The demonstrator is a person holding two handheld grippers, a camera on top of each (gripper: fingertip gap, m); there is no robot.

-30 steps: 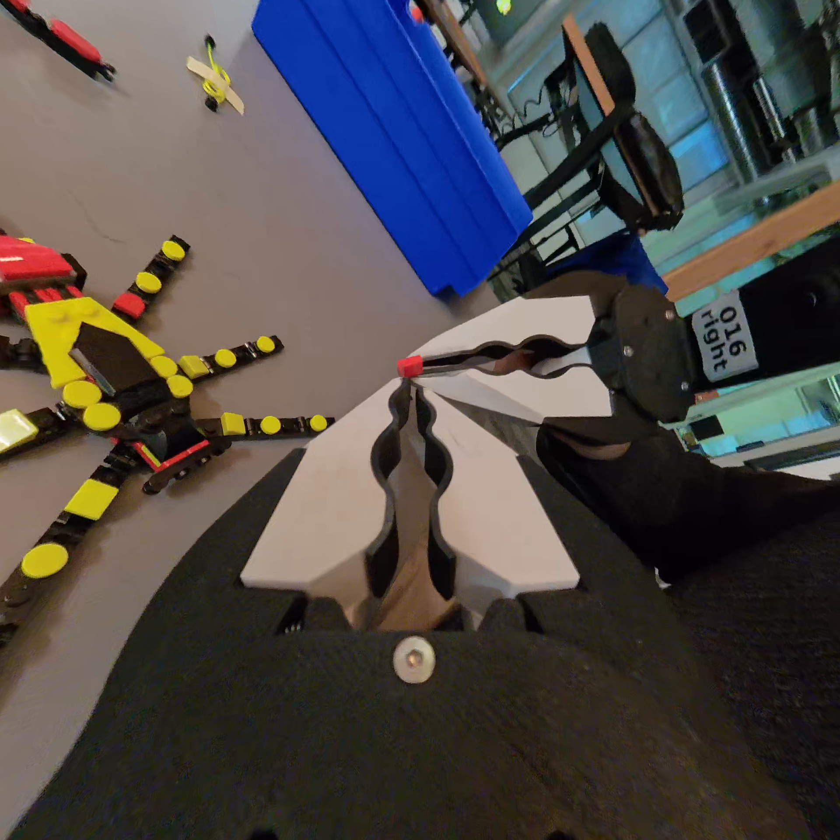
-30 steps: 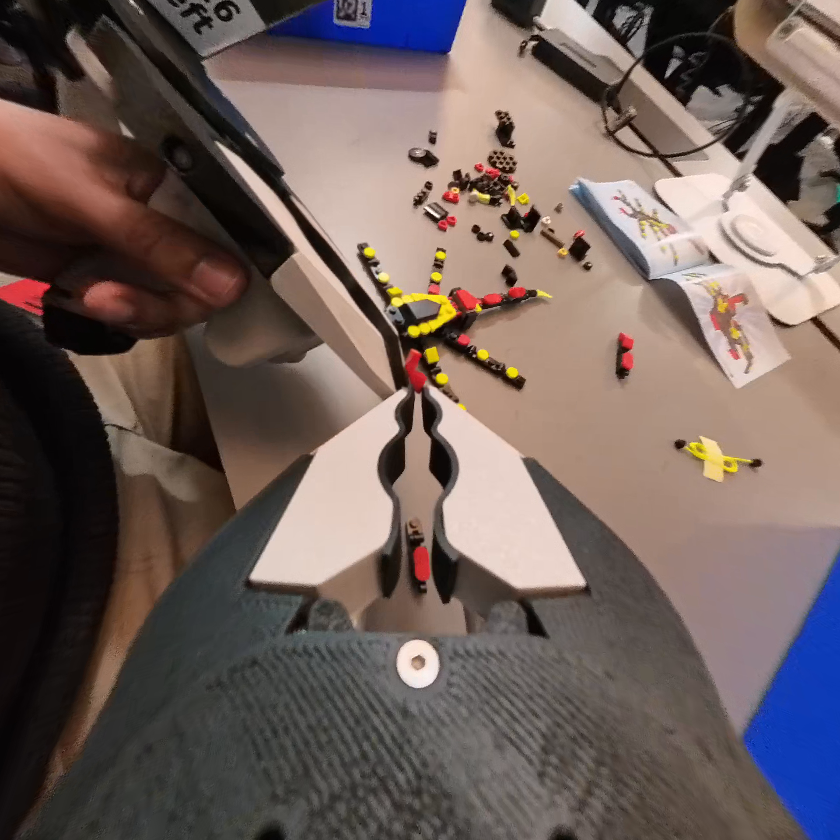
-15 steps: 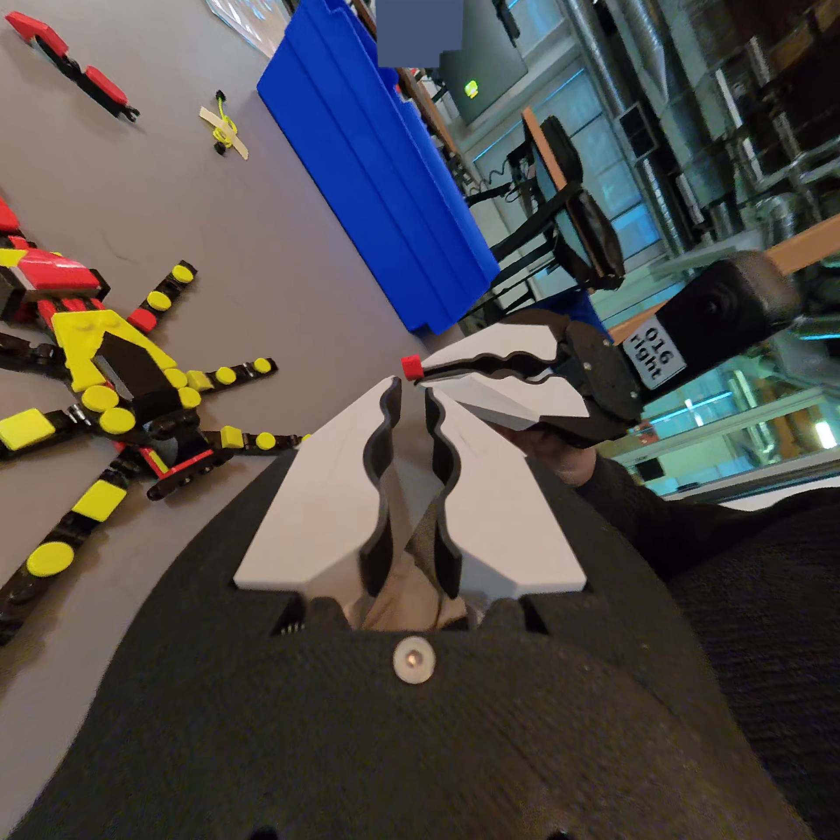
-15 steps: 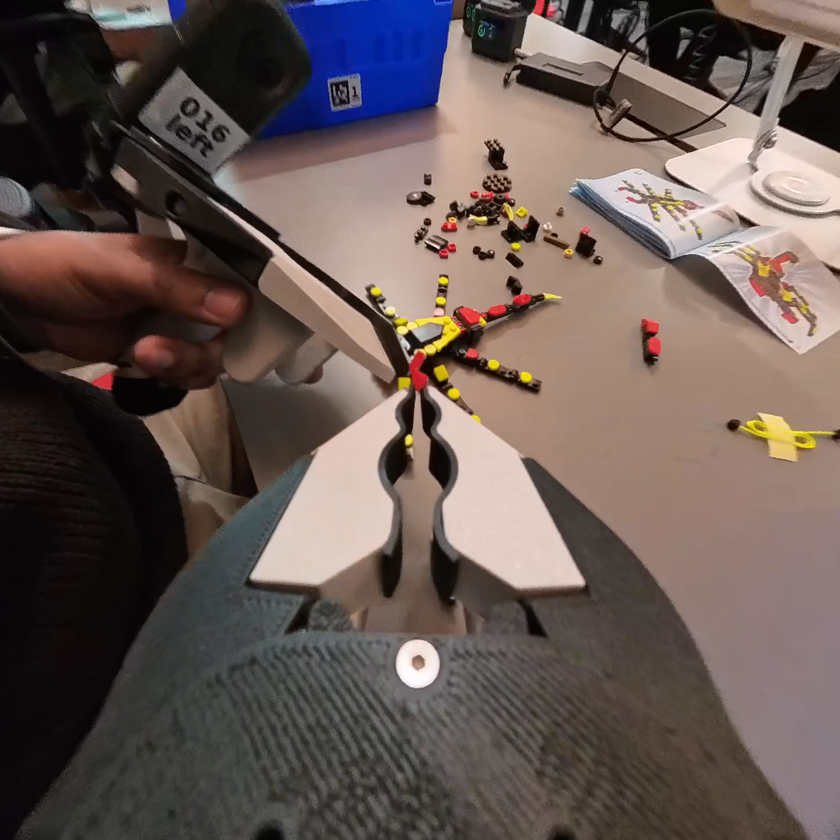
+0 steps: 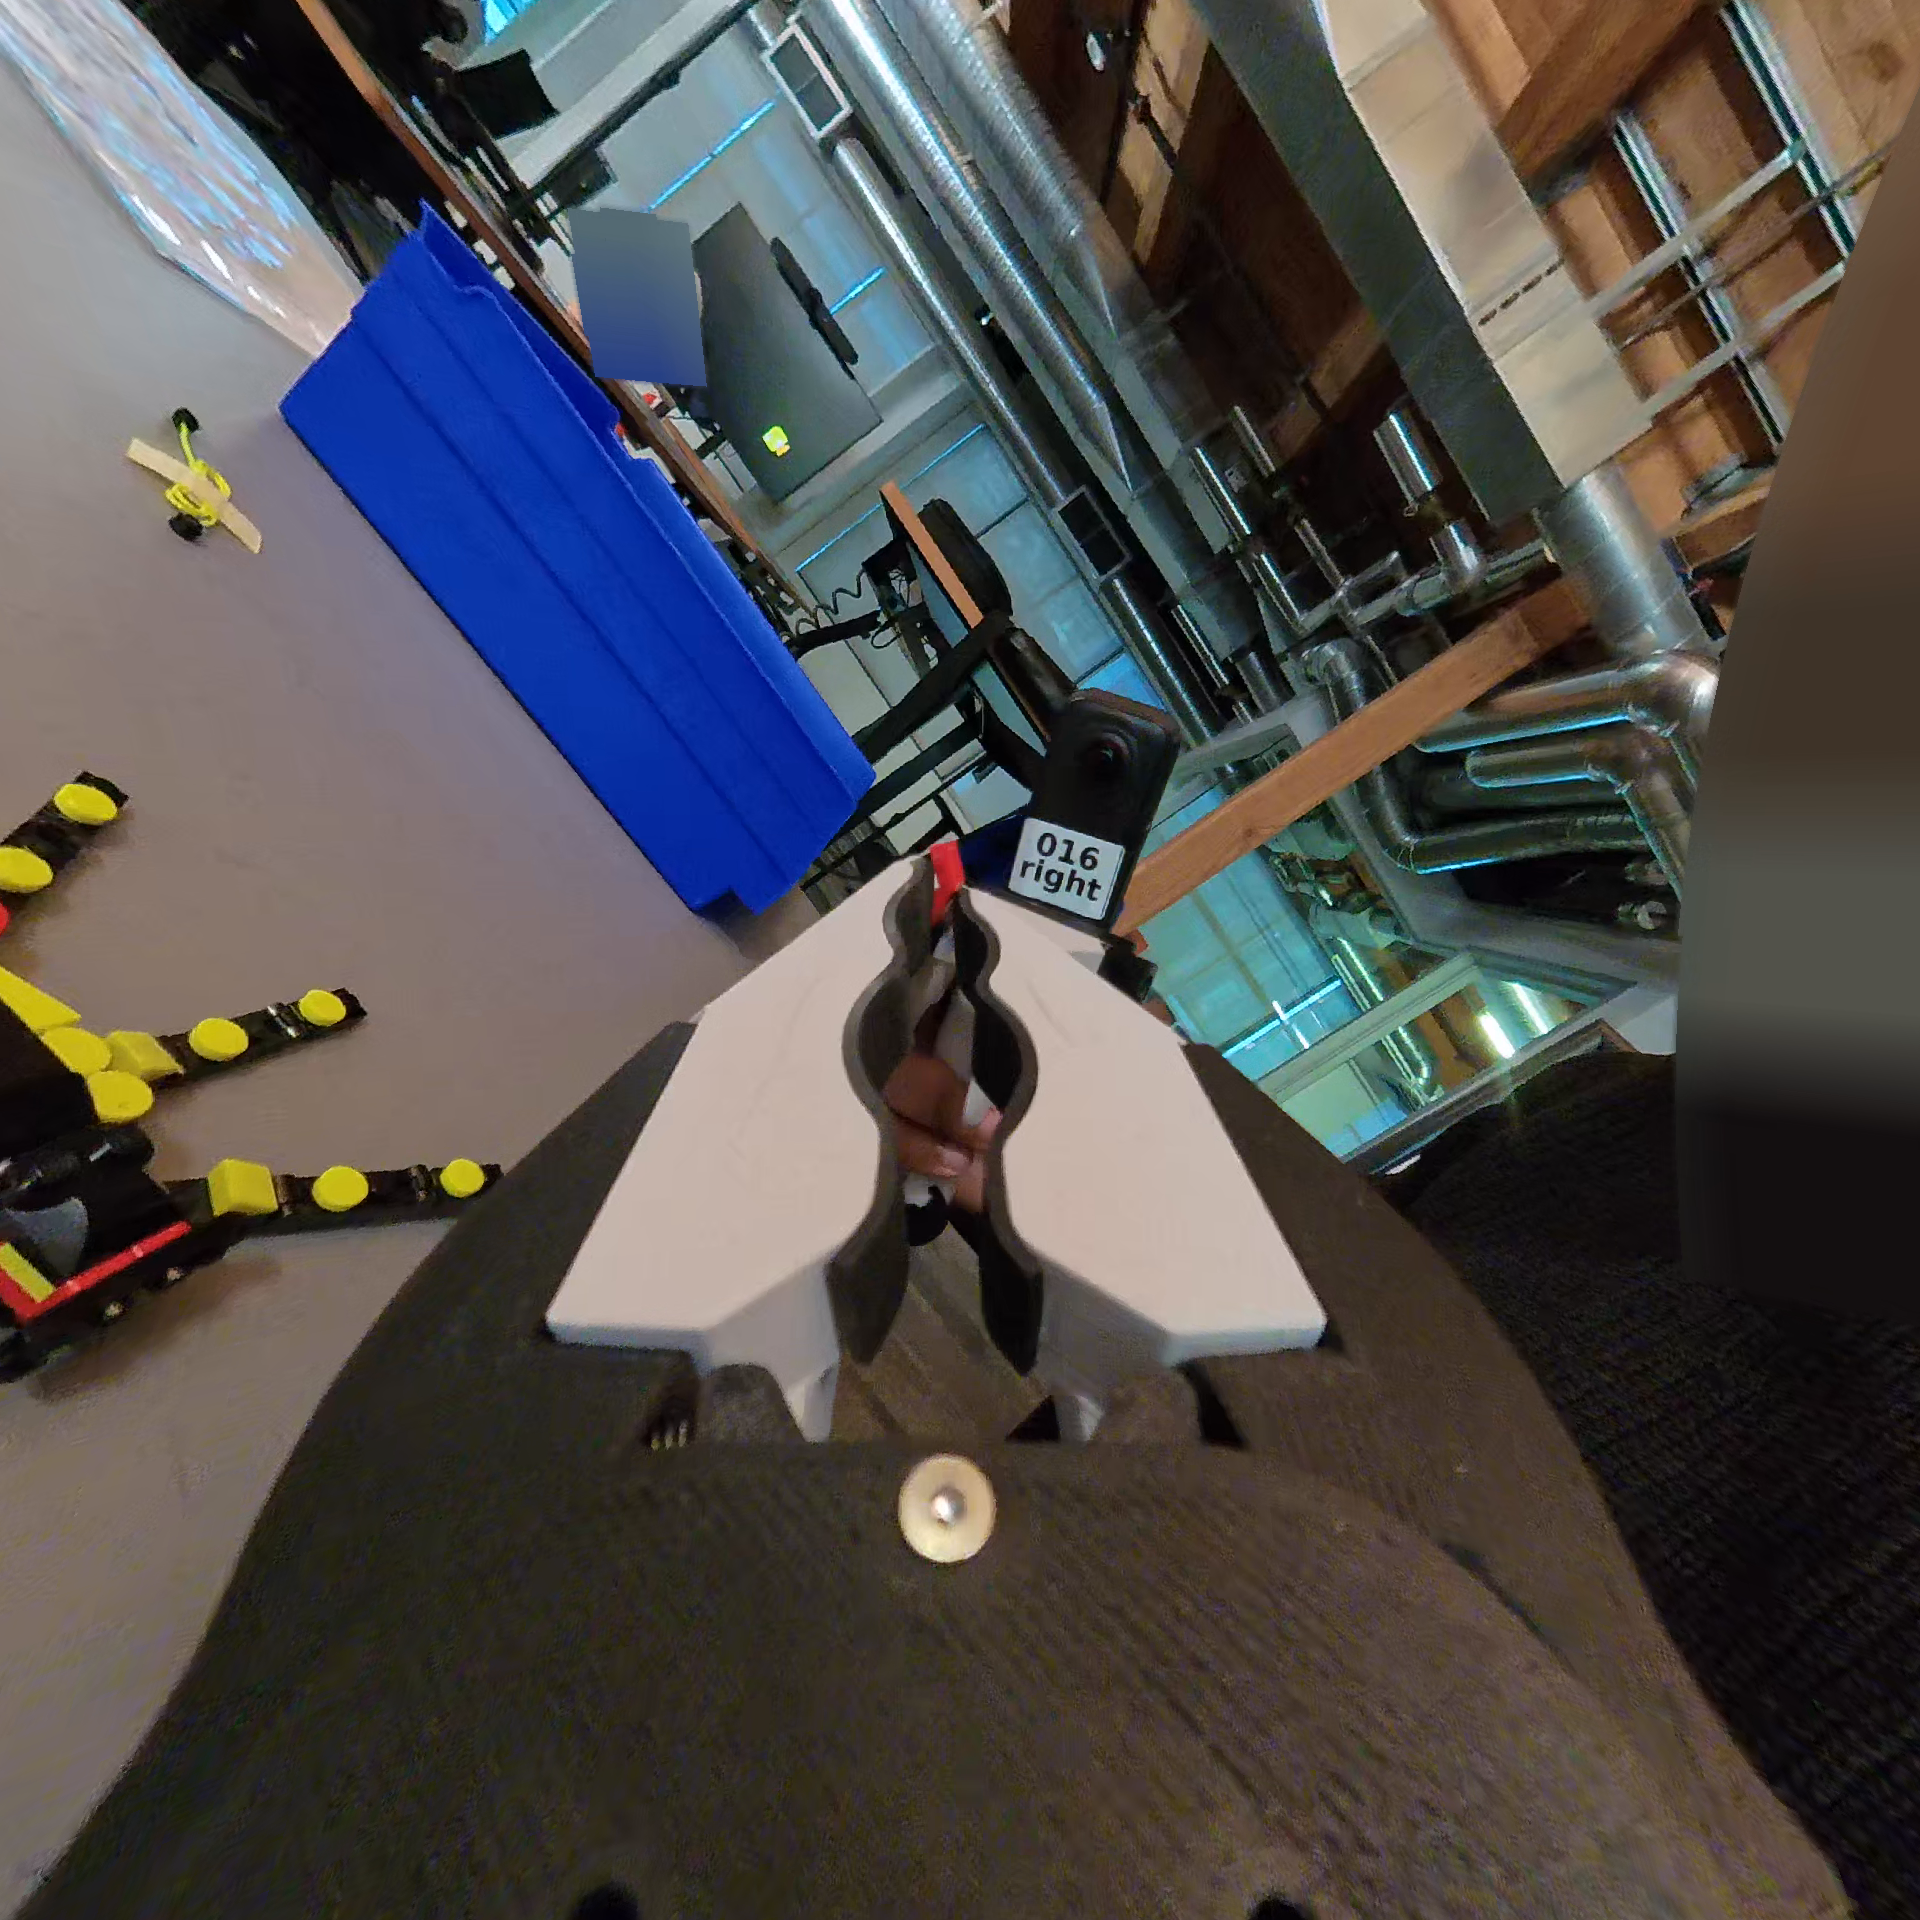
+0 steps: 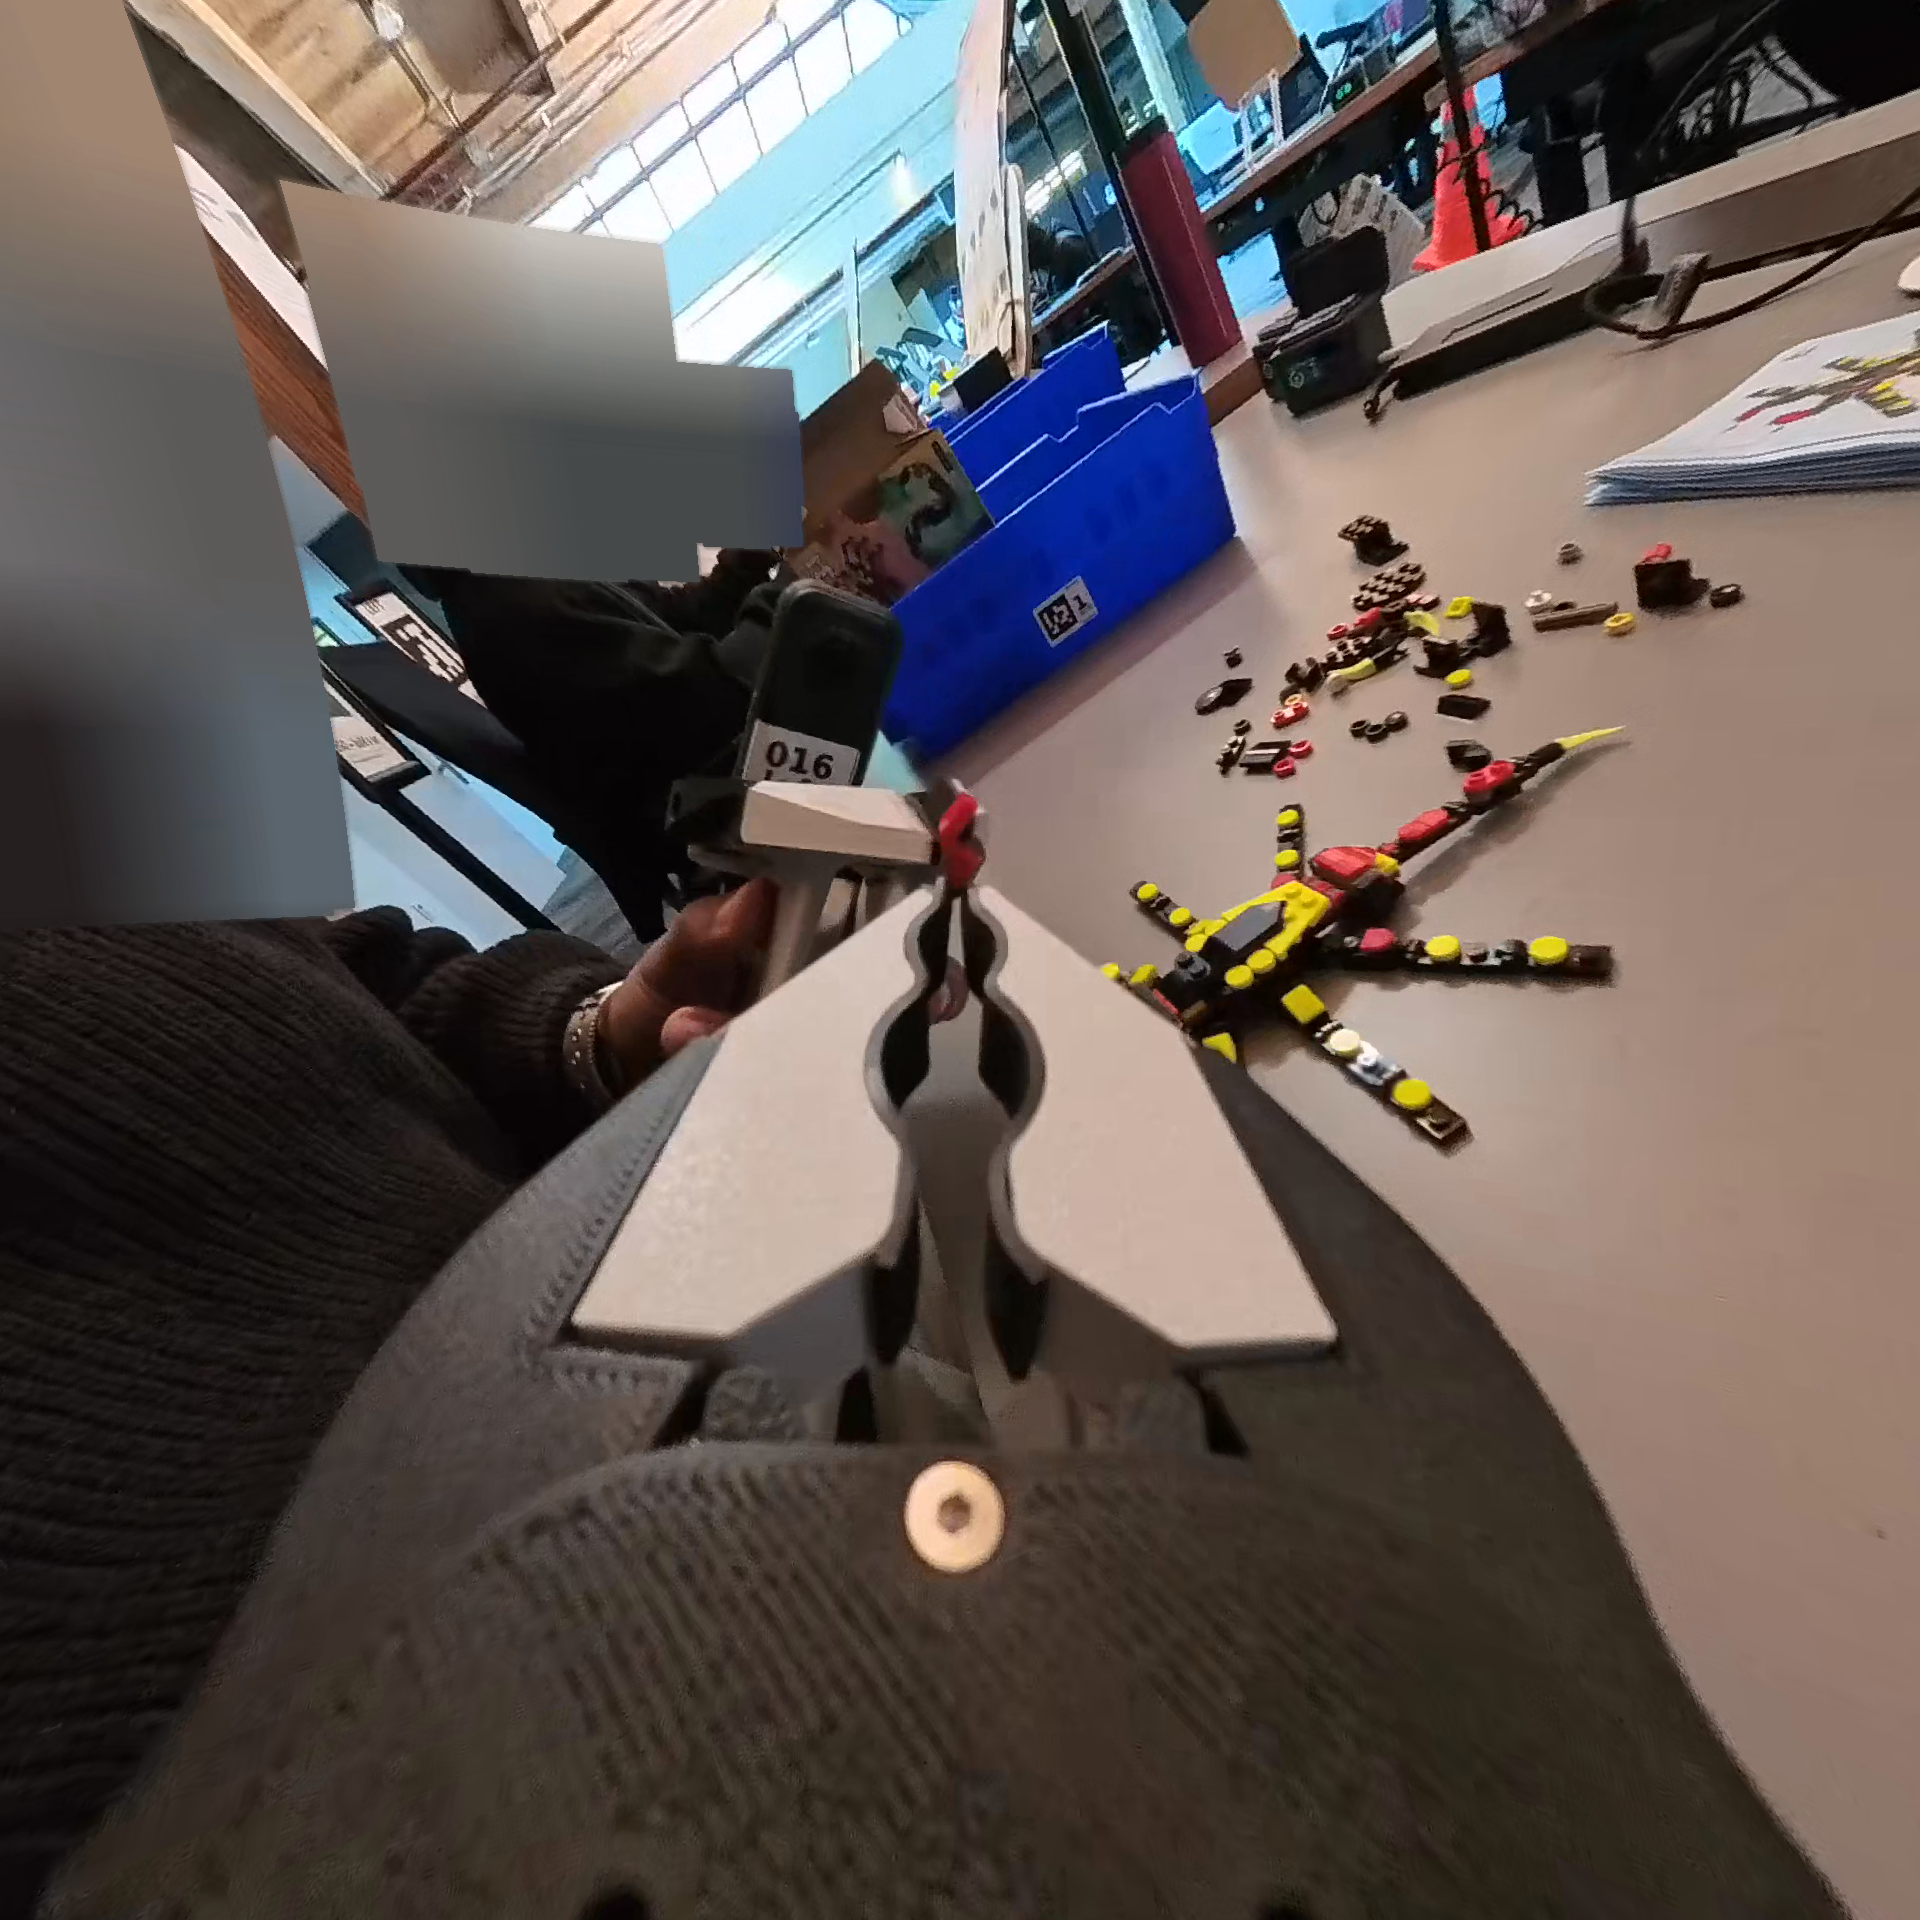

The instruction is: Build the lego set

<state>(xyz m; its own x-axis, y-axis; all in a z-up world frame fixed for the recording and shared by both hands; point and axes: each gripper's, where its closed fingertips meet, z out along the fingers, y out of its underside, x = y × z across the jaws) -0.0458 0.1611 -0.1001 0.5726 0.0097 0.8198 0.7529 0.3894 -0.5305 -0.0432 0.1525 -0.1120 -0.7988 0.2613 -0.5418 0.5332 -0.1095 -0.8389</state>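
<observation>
A small red lego piece is held in the air between both grippers, off the table's near edge. My left gripper is closed on it at the fingertips. My right gripper faces it tip to tip and is shut on the same red piece. The left gripper shows edge-on in the right wrist view. The part-built black, yellow and red lego creature lies on the grey table. Its legs also show in the left wrist view.
Several loose lego pieces lie behind the model. An instruction booklet lies at the far right. A blue bin stands on the table, also in the right wrist view. A yellow tie on tape lies near it. The tips of both grippers are at nearly the same place.
Both grippers have lifted and turned to face each other. The left gripper, open half a second ago, has closed on the red piece held by the right gripper.
</observation>
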